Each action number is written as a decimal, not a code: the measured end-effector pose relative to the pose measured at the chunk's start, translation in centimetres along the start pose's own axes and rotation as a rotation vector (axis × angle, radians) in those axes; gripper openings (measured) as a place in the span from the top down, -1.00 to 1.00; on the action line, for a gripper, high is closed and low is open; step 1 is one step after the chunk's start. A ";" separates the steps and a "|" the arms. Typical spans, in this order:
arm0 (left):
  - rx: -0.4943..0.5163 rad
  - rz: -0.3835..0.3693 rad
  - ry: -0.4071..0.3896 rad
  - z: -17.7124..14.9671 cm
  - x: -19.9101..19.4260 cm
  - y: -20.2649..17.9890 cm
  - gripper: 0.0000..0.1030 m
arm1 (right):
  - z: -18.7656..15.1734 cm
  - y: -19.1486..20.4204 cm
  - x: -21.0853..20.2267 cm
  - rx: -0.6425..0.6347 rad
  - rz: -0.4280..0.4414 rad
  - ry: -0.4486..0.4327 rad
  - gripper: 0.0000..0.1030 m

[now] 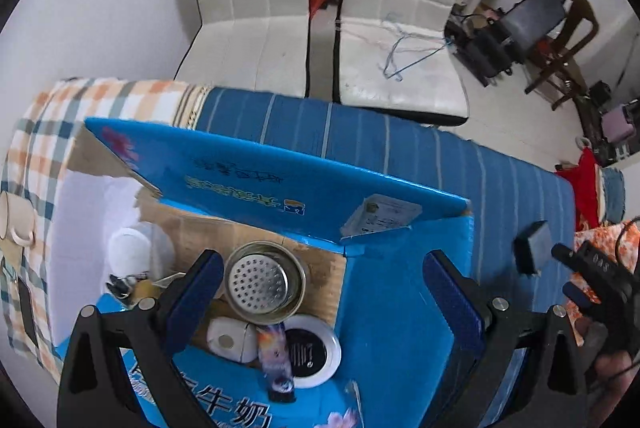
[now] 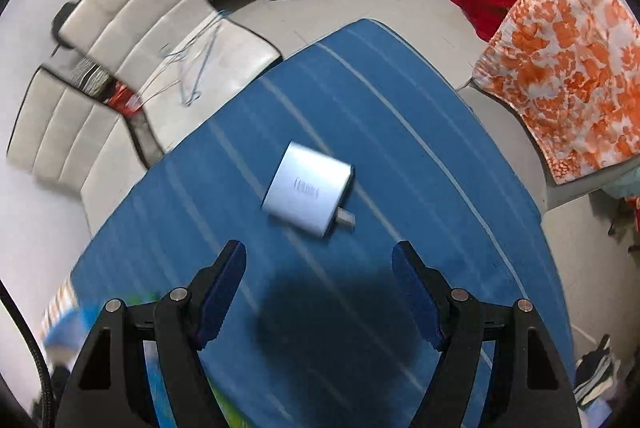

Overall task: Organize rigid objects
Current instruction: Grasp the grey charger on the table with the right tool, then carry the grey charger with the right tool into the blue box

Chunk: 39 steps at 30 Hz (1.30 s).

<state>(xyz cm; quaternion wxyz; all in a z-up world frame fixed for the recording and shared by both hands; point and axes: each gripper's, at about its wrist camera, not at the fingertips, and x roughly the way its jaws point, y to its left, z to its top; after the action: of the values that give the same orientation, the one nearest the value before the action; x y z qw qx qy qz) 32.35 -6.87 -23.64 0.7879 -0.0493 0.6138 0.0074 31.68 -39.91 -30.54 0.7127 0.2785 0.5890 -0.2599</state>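
Observation:
A blue milk carton box (image 1: 400,308) stands open on the blue striped cloth (image 2: 400,132). Inside it lie a steel strainer cup (image 1: 262,282), a round black-and-white disc (image 1: 310,354), a white oval piece (image 1: 230,340), a patterned strip (image 1: 276,360), keys (image 1: 124,286) and a white bottle (image 1: 130,248). My left gripper (image 1: 324,288) is open and empty above the box. A silver charger (image 2: 308,190) lies flat on the cloth in the right wrist view; it shows dark in the left wrist view (image 1: 532,248). My right gripper (image 2: 320,268) is open and empty just in front of it.
Two white padded chairs (image 1: 256,0) stand past the table's far edge. A cream mug (image 1: 16,222) sits on the plaid cloth at the left. An orange floral cloth (image 2: 568,68) covers a chair at the right. Exercise gear (image 1: 520,12) clutters the far floor.

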 end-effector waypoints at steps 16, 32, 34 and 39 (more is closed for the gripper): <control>0.054 0.079 0.023 1.5 3.6 -1.2 -0.99 | 3.1 2.2 7.8 -0.020 -0.070 -0.014 -0.22; 0.235 0.112 -0.051 -1.8 -0.8 0.3 -0.99 | -5.9 2.0 1.1 -0.205 0.002 -0.055 -0.13; 0.247 0.101 -0.063 -2.8 -2.2 1.3 -0.99 | -7.6 2.1 -0.7 -0.230 0.018 -0.074 -0.13; 0.248 0.095 -0.112 -4.4 -6.4 4.5 -0.99 | -12.4 3.5 -6.1 -0.301 0.102 -0.120 -0.13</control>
<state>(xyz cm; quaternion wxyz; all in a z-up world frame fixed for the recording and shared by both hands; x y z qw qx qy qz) 26.21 -2.48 -18.77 0.8197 0.0783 0.5666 -0.0284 24.52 -28.46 -26.07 0.7925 0.1820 0.5628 -0.1486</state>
